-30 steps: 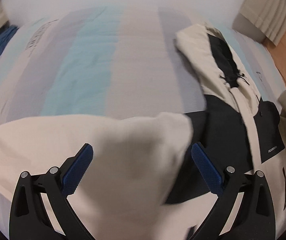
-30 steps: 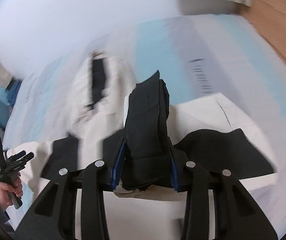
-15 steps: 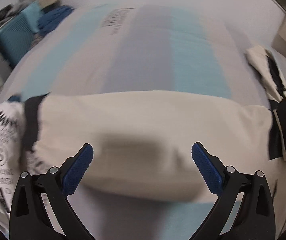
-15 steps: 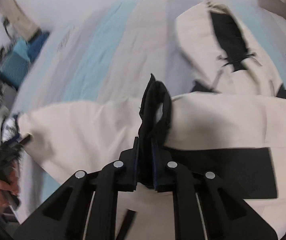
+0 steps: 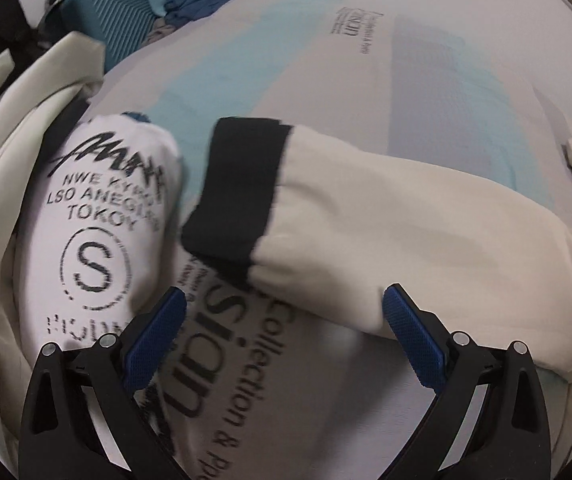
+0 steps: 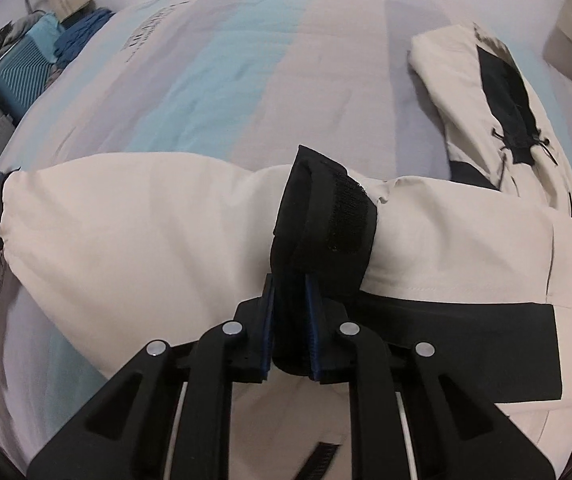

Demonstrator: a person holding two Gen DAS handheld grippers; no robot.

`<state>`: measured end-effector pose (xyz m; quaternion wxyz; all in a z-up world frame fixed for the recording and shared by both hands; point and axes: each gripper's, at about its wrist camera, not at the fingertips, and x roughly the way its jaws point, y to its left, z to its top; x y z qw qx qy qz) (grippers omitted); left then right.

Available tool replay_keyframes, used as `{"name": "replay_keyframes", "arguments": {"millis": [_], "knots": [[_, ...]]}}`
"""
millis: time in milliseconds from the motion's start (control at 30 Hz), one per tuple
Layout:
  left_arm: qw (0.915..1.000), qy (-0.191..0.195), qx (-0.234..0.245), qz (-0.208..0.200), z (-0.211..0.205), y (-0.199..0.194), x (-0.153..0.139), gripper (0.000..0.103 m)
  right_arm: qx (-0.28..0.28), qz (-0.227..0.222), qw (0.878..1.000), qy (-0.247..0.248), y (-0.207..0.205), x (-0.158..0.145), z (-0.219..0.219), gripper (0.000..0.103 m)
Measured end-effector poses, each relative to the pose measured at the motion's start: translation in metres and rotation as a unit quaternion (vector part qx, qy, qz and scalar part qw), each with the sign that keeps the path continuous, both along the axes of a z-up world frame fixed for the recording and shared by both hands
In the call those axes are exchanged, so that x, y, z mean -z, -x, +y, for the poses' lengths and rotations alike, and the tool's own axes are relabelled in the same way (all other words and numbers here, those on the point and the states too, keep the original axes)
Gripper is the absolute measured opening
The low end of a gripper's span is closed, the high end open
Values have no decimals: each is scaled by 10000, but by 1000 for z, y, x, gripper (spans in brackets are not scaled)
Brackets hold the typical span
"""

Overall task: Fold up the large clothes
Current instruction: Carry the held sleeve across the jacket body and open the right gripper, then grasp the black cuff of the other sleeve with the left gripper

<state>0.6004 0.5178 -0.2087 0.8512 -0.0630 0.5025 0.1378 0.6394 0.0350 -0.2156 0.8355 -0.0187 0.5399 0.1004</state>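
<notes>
Cream-and-black padded jacket [image 6: 466,248] spread across centre frame on striped blue-grey bed sheet [image 6: 222,80]. Black velcro cuff [image 6: 326,236] pinched by right hand-held gripper [image 6: 291,320] (lower centre). Left hand-held gripper [image 5: 282,344] spread wide, gripping nothing.

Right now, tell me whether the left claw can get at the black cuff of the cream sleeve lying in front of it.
Probably yes. The left claw is open and empty, and the black cuff lies just ahead on the bedspread with nothing over it; only the printed white garment sits beside it.
</notes>
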Motion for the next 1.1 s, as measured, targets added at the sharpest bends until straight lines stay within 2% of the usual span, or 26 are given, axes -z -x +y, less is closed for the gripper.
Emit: {"name": "replay_keyframes", "arguments": {"millis": [233, 367, 467, 533, 600, 700, 800, 867, 933, 1100], "knots": [[9997, 174, 102, -135, 9, -16, 7, 97, -88, 114, 9999, 60, 9, 16, 19, 16], [9999, 75, 42, -112, 8, -32, 14, 97, -293, 58, 9994, 188, 12, 21, 23, 18], [9999, -151, 21, 48, -2, -40, 23, 97, -480, 170, 9985, 210, 13, 26, 28, 29], [9994, -329, 19, 126, -8, -46, 28, 97, -625, 99, 9979, 158, 16, 22, 31, 42], [9995, -276, -113, 69, -7, -47, 27, 97, -725, 22, 9973, 113, 23, 16, 33, 64], [9995, -123, -268, -79, -6, -47, 24, 97, -803, -85, 9967, -39, 34, 6, 28, 68], [9990, -153, -403, -152, -5, -44, 23, 87, -777, -173, 9965, -268, 48, -8, 10, 68], [9983, -129, -520, -227, 0, -38, 21, 69, -713, -188, 9966, -355, 53, -13, -3, 68], [9975, -102, -653, -236, 7, -32, 19, 55, -656, -189, 9970, -371, 57, -17, -14, 68], [9981, -127, -585, -126, 7, -28, 20, 46, -350, -215, 9983, -412, 54, -24, -47, 68]]}}
